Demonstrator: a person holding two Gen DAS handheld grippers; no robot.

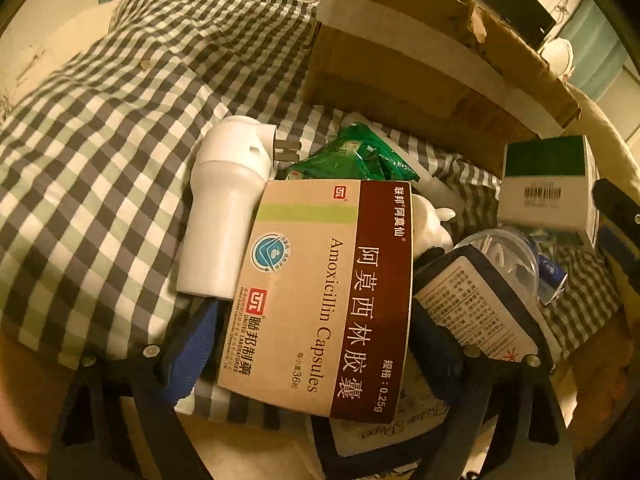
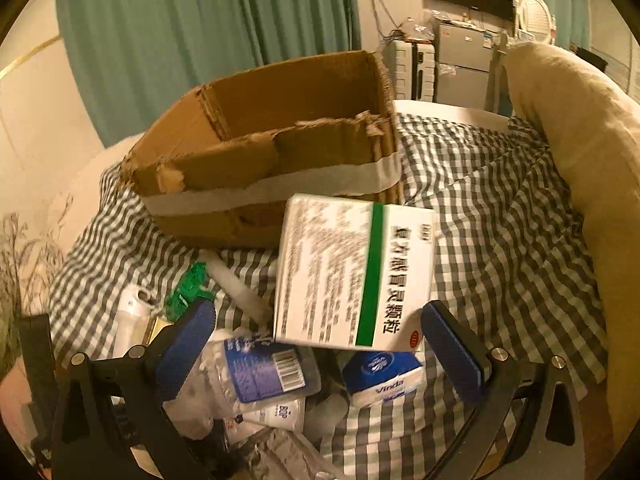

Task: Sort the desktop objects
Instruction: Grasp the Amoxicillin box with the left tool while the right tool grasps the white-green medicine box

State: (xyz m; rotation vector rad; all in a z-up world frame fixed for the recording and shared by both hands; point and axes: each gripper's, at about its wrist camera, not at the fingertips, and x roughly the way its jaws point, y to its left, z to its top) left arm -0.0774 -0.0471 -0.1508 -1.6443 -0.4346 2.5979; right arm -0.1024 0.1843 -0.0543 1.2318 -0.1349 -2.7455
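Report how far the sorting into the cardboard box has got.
Done: nothing visible; the part of the cardboard box in view holds no items. In hand: the left gripper straddles the amoxicillin box, the right gripper frames the white-and-green medicine box; both fingers open, no clear grip. Left: white plug-in device, green packets, plastic bottle, tissue pack on the checked cloth.

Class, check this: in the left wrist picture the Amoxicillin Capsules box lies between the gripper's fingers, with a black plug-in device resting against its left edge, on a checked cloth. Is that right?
Not quite. The plug-in device is white, not black, as the left wrist view shows. The rest holds: the Amoxicillin Capsules box lies between the left gripper fingers, on the checked cloth.
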